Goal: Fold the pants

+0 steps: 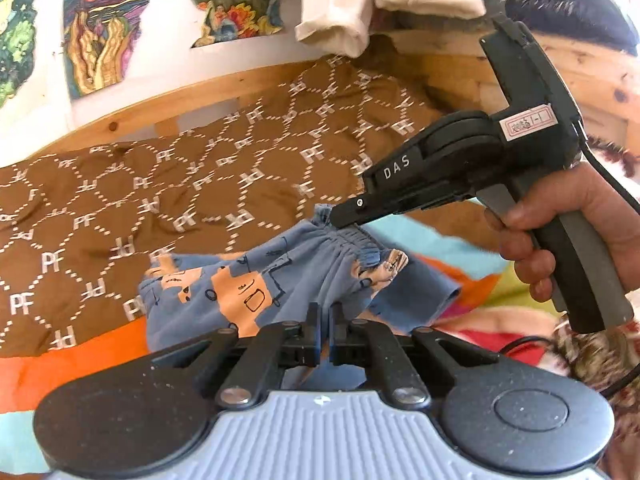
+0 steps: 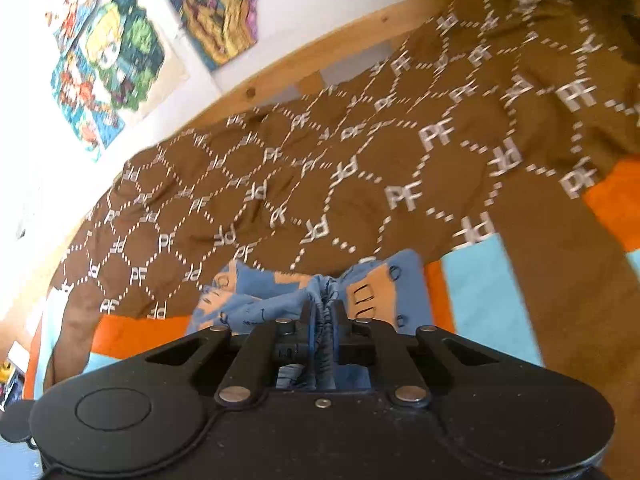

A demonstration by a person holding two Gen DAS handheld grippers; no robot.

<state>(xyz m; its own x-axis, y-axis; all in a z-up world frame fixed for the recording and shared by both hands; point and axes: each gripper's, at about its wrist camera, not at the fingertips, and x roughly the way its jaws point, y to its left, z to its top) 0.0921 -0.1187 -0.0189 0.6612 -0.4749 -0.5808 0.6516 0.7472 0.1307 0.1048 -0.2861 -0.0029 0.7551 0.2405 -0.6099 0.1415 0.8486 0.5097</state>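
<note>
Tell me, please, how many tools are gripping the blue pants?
2. The left tool pinches a fold of the blue pants near the camera. The right tool clamps the gathered waistband further back. Nothing else grips them in view.

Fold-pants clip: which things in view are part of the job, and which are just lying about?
Part of the job:
- blue pants
- left gripper, shut on the pants
- right gripper, shut on the waistband

Lying about:
- brown blanket
- striped cover
- white cloths
- wall pictures
- wooden frame
</note>
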